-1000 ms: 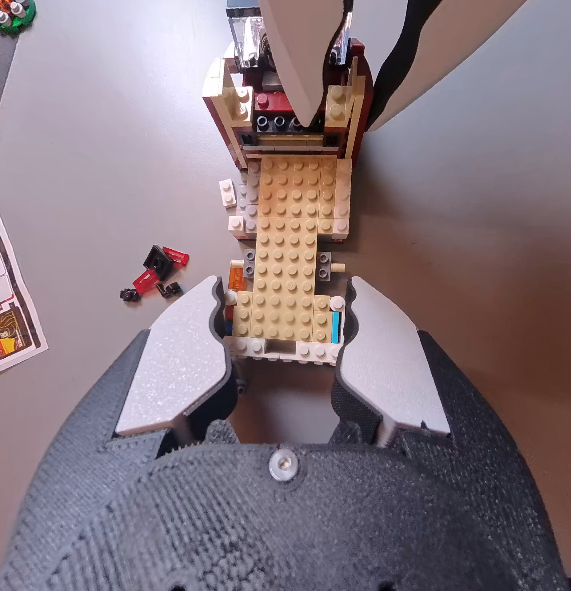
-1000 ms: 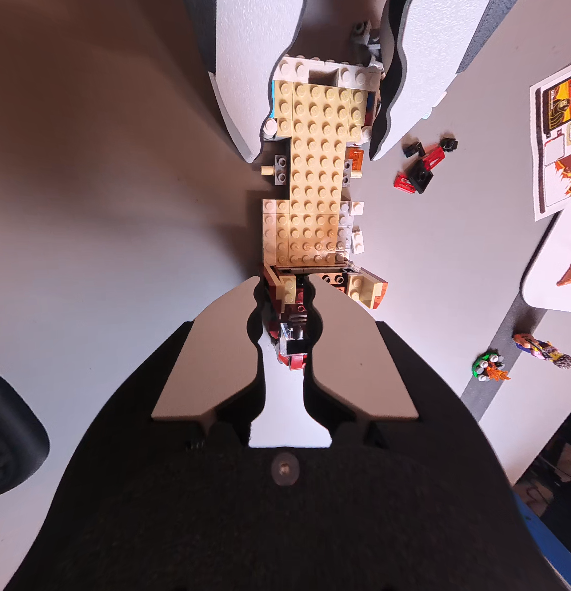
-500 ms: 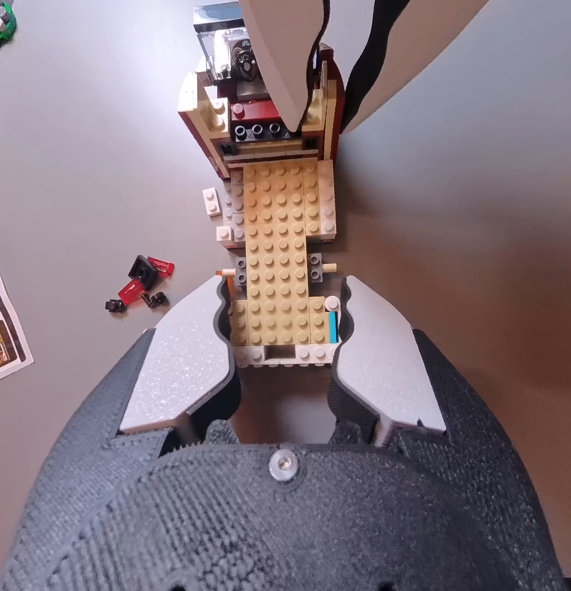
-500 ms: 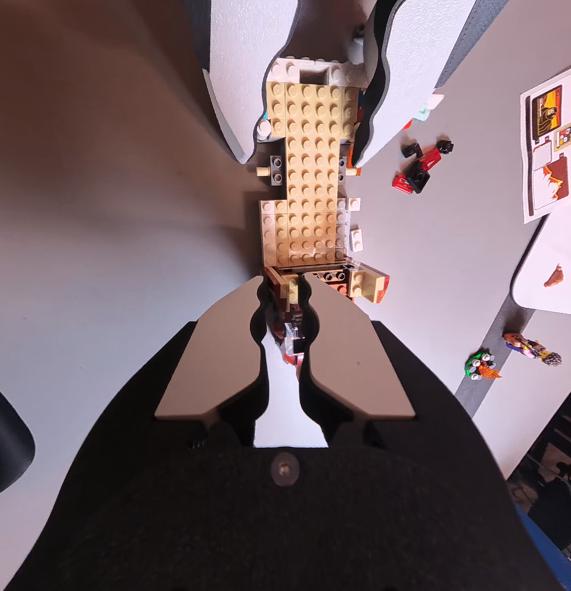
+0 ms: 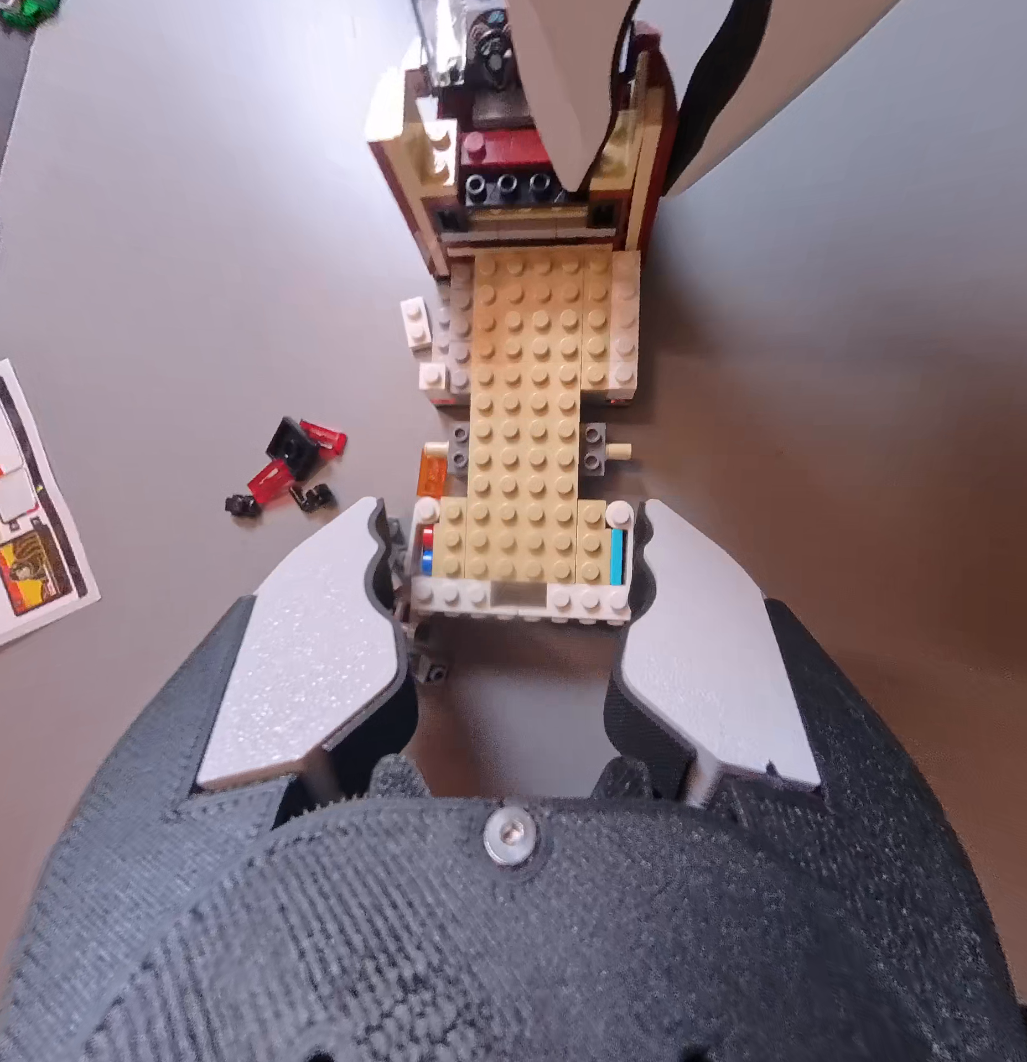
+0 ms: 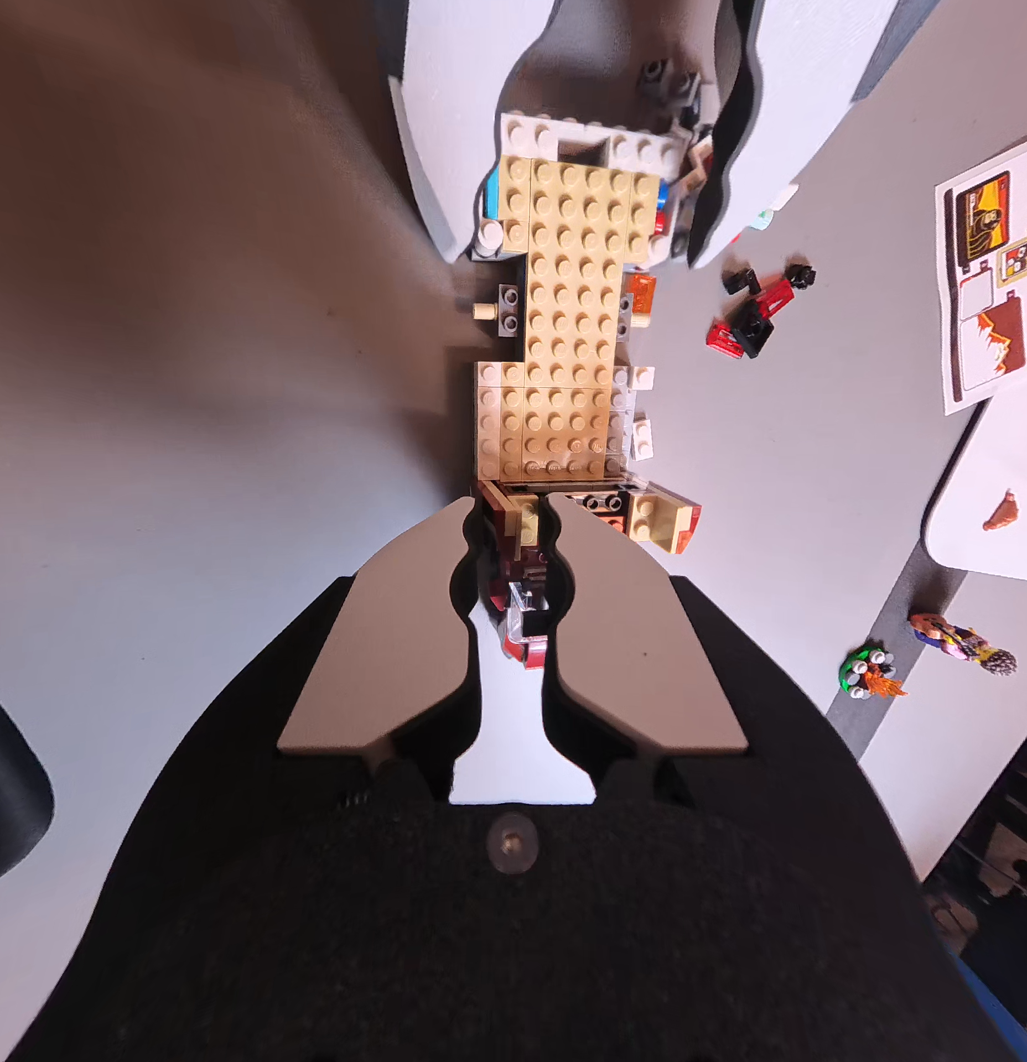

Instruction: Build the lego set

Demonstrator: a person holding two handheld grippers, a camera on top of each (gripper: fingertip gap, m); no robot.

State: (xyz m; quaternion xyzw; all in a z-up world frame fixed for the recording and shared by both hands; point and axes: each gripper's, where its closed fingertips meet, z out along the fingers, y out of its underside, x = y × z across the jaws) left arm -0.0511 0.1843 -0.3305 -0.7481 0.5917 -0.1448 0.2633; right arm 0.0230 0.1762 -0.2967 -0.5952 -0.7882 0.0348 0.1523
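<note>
The lego vehicle lies on the grey table: a tan studded chassis (image 5: 528, 437) with a dark red and tan cab (image 5: 517, 166) at its far end. My left gripper (image 5: 511, 508) is open and straddles the white rear end of the chassis, with a small gap on its left side. It also shows at the top of the right wrist view (image 6: 577, 258). My right gripper (image 6: 510, 506) is shut on the cab's side wall (image 6: 528, 523). In the left wrist view it (image 5: 623, 172) has one finger inside the cab and one outside.
Loose red and black pieces (image 5: 293, 465) lie left of the chassis, and a small grey piece (image 5: 428, 666) lies by my left finger. A sticker sheet (image 5: 22, 517) lies at the left edge. A minifigure (image 6: 959, 638), a green piece (image 6: 865, 678) and a white board (image 6: 1005, 488) lie beyond. Some 9 cm of space lies between my two pairs of fingers. From my left tips it is roughly 5 cm to the small grey piece (image 5: 428, 666); from my right, 15 cm. Look for it in the right wrist view (image 6: 655, 83) too.
My left gripper's fingers closed on the chassis rear and have now spread apart, uncovering the orange, red and blue pieces on its left side. My right gripper stays shut on the cab wall.
</note>
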